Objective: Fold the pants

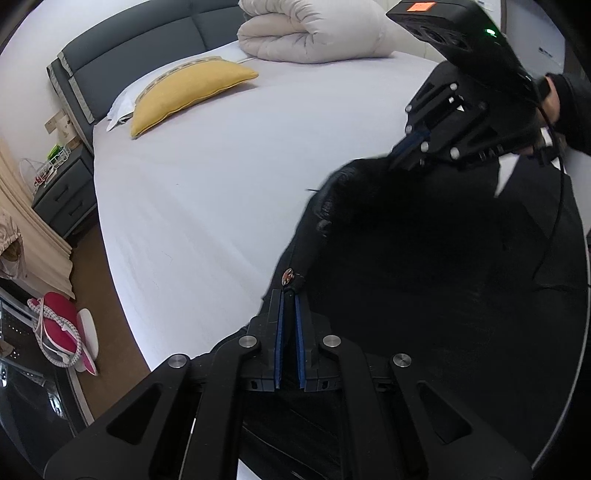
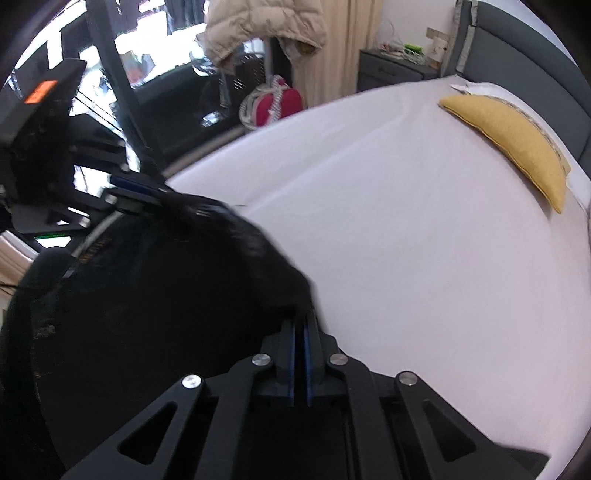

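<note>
Black pants (image 1: 424,277), limp cloth; left gripper (image 1: 289,295), right gripper (image 2: 300,325): jaws pinching edge; smooth white bed (image 1: 221,184)

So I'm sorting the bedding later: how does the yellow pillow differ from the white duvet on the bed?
The yellow pillow is mustard with a patterned trim strip; the white duvet is plain off-white. The pillow lies flat as one slim cushion; the duvet is rolled into a thick, puffy bundle. The pillow looks much smaller than the duvet. Both rest on the white sheet near the grey headboard.
</note>
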The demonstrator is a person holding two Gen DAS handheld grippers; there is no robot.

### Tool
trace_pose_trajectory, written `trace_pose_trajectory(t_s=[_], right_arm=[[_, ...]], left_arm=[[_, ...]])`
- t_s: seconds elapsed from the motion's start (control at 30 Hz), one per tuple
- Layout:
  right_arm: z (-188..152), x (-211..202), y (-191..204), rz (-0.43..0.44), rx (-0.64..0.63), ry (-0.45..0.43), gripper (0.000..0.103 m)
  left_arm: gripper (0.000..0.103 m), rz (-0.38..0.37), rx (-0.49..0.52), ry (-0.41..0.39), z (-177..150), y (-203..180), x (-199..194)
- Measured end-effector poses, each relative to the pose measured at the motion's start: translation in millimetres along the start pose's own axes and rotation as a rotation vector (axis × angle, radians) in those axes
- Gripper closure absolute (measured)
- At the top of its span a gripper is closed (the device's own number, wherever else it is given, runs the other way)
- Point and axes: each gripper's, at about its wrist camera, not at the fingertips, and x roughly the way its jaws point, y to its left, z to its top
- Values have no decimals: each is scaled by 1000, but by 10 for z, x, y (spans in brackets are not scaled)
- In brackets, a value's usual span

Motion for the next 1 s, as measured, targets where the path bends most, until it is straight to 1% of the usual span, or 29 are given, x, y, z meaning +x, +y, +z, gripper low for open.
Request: trace_pose_trajectory(t_s=[0.07,0.13,0.17,0.23,0.3,0.33,0.43,0.57,0.67,0.77,0.87,1.0], right_arm=[[-48,-26,224,30,-7,-12,98],[-144,-48,488,69,-18,-17,98],[-170,-50,589,77,-27,-14,98],[-317,-94,842,80,-46,-10,98],[-459,-146,1031,71,-57,-5,98],[-566,-194,1133,55,-66,-1,98],[-826,-329,1370,24,-69,5,98],[-1159,-457,1748,-66,-142,44,98],[-1383,-540,2047,-112,-187,61,98],[-1530,-505,2265,-187,-267,101,98],[-1659,-448,2525,-252,-353,138,98],[-1695,-494,2671,-278,-368,143,98]], left_arm=[[99,-20,1,-10,-42,-104,-73],[99,-55,14,-19,-122,-254,-204],[99,-57,28,-16,-176,-335,-258],[99,-70,57,-9,-292,-482,-359],[99,-100,69,-10,-424,-611,-461],[99,-113,82,-2,-535,-698,-523],[99,-121,120,28,-797,-913,-627],[99,-139,151,80,-1130,-1204,-724],[101,-151,188,107,-1346,-1464,-804],[101,-161,232,121,-1492,-1686,-899],[101,-168,267,132,-1556,-1815,-964],[101,-184,300,140,-1635,-1957,-1104]])
